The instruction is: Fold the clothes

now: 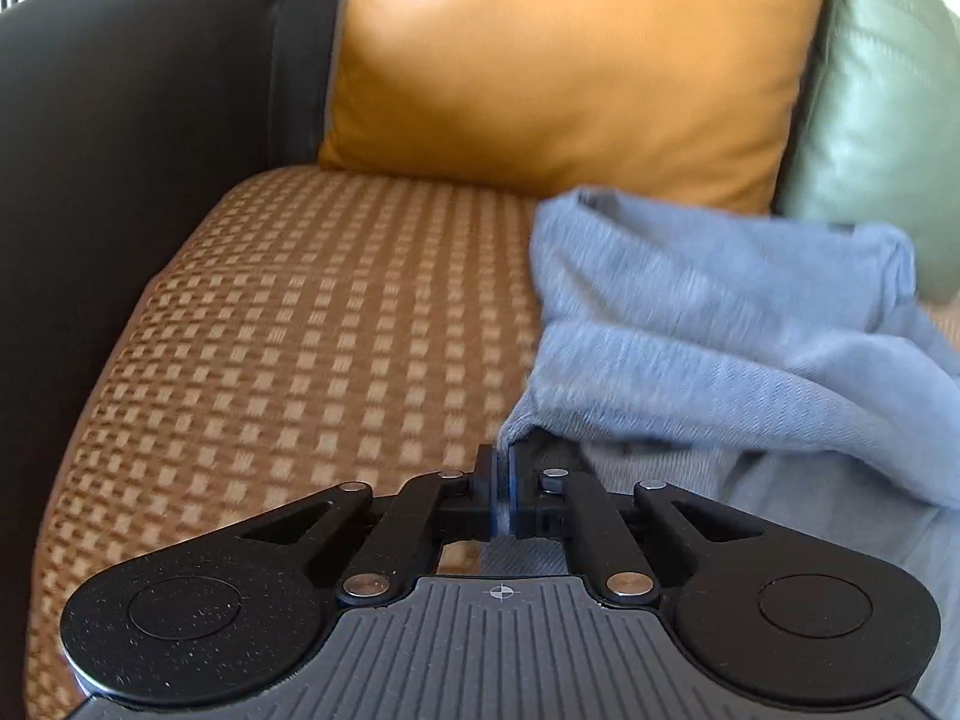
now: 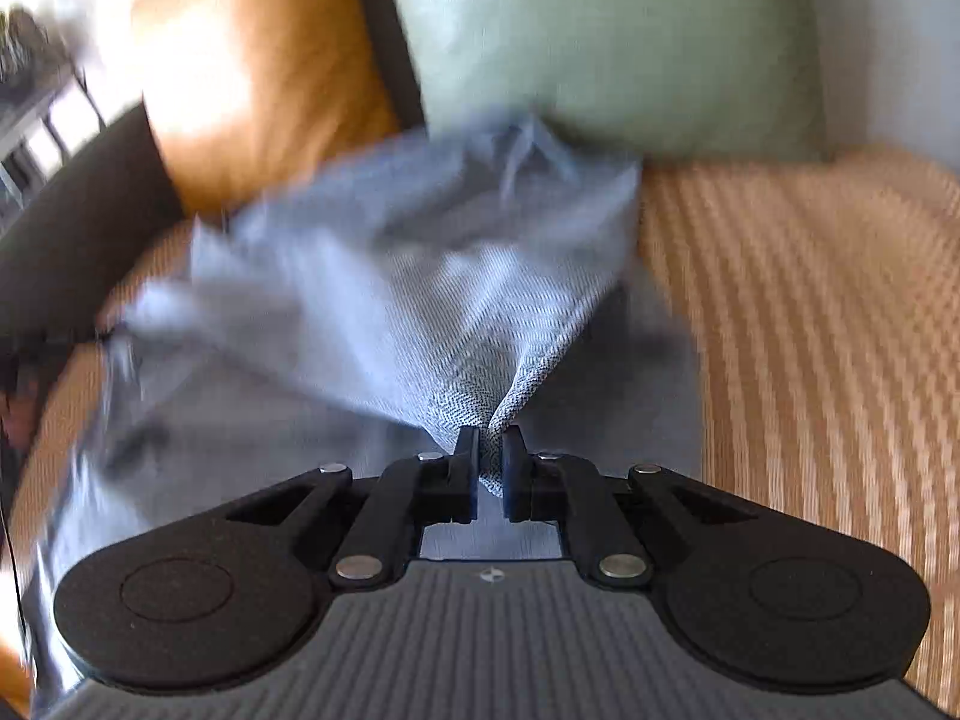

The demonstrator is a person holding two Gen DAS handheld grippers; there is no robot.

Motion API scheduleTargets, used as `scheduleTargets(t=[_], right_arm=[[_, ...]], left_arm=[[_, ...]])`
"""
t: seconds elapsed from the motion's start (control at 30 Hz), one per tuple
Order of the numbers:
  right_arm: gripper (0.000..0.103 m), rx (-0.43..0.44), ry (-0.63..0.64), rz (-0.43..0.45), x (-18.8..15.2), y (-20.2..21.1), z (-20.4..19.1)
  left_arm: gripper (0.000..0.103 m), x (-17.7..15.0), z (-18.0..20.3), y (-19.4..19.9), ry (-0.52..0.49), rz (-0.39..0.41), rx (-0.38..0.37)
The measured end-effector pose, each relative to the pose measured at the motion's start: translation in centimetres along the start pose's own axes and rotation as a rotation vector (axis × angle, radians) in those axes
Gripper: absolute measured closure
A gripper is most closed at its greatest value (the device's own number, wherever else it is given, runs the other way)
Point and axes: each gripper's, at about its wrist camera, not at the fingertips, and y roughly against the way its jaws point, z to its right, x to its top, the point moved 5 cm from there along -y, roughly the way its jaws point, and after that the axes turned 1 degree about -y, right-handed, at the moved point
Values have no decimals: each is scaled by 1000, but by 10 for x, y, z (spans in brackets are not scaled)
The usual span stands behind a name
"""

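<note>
Both the left gripper (image 1: pixel 501 468) and right gripper (image 2: pixel 491 459) are clenching corners of the blue garment (image 1: pixel 720 324), folding barely begun on the sofa seat (image 1: pixel 300 324).

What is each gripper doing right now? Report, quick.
Left gripper: closed on an edge of the blue garment.
Right gripper: closed on a bunched corner of it.

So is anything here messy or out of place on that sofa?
Only the blue-grey garment: it lies bunched and creased on the woven seat cover, one side raised toward the green cushion. The left gripper and right gripper each pinch a fold. The orange cushion looks normal. Nothing looks torn or spilled.
</note>
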Motion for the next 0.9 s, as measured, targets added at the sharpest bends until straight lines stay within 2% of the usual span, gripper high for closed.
scheduleTargets(t=[0.03, 0.13, 0.17, 0.2, 0.33, 0.43, 0.53, 0.63, 0.7, 0.83, 0.87, 0.9], right_arm=[[93, -4, 5, -62, -11, -8, 2], [81, -5, 33, -66, -16, -7, 1], [70, -4, 39, -41, -10, -1, 0], [63, -1, 43, -12, -3, 5, -1], [49, -18, 31, 110, 29, 21, 0], [47, -32, -19, 150, 49, 18, 8], [47, -29, -44, 149, 55, 8, 17], [46, -24, -36, 144, 56, -2, 22], [43, -19, -34, 143, 57, -7, 24], [42, -14, -45, 146, 60, -18, 32], [42, -9, -54, 149, 61, -20, 34], [42, -3, -66, 148, 61, -23, 35]], left_arm=[[69, -1, -2, 2, -6, -13, -7], [53, 4, -10, 15, -16, -22, -30], [50, 8, -14, 23, -8, -10, -33], [49, 16, -15, 28, 7, 6, -45], [38, 52, -7, 27, 72, 40, -77], [37, 81, 9, 0, 99, 27, -51], [37, 102, 25, -33, 141, 0, -30], [36, 118, 36, -63, 140, -12, 11], [34, 124, 42, -77, 109, -12, 67], [35, 123, 47, -99, 54, -36, 106], [38, 122, 48, -102, 52, -41, 99], [52, 120, 48, -106, 50, -46, 92]])
